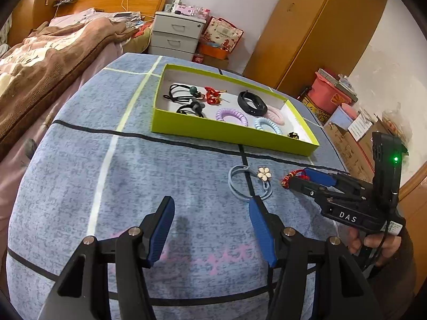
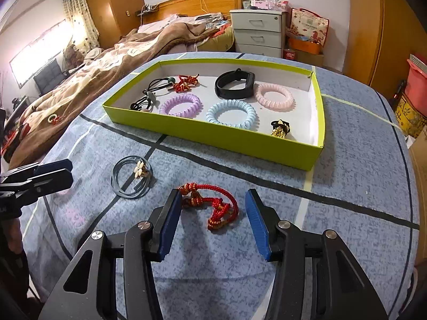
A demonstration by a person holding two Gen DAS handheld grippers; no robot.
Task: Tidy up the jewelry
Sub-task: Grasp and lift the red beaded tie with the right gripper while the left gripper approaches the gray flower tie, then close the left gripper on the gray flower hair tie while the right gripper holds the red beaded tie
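A red braided cord bracelet (image 2: 213,205) lies on the blue cloth between the open fingers of my right gripper (image 2: 210,202); its end shows in the left wrist view (image 1: 289,180). A grey hair tie with a white flower (image 2: 133,177) lies to its left, also in the left wrist view (image 1: 248,182). My left gripper (image 1: 210,210) is open and empty, just short of the hair tie. The lime-green box (image 2: 317,98) behind holds spiral hair ties, a black band, black ties, a red cord and a gold piece.
The blue-covered table (image 1: 106,186) has a bed (image 2: 106,66) on its far left. A white drawer unit (image 2: 257,30) and wooden wardrobes stand behind. Boxes and a red bin (image 1: 328,93) sit on the floor to the right.
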